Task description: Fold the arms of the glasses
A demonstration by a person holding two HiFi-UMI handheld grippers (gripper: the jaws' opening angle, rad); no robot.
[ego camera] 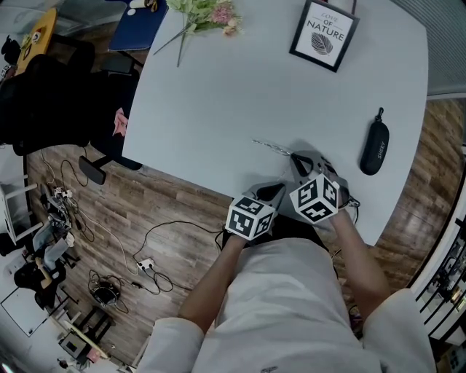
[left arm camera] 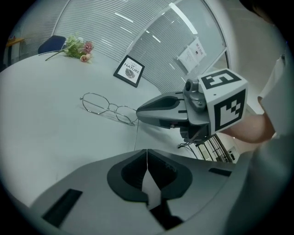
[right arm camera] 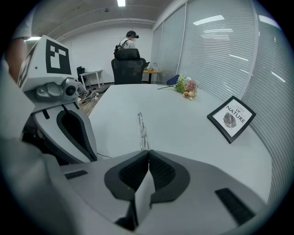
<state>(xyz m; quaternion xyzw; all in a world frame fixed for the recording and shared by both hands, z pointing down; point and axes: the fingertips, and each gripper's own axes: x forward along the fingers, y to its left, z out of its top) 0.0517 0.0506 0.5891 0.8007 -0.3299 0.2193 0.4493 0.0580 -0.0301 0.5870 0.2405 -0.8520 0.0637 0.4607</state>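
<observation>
Just one glasses [left arm camera: 110, 109], two grippers [ego camera: 274, 191] [ego camera: 297, 157]

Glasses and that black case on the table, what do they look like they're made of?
The glasses: thin metal wire frame, going by the silvery glints on the rims; clear lenses, glass or plastic, can't tell. The case: matte black, probably fabric or faux leather over a stiff shell; too small to confirm.

One pair of glasses [ego camera: 273, 146], one case [ego camera: 374, 148], one framed picture [ego camera: 323, 35], one flower bunch [ego camera: 207, 14], one table [ego camera: 233, 95]. Two tools: left tool [ego camera: 271, 191], right tool [ego camera: 295, 156].
</observation>
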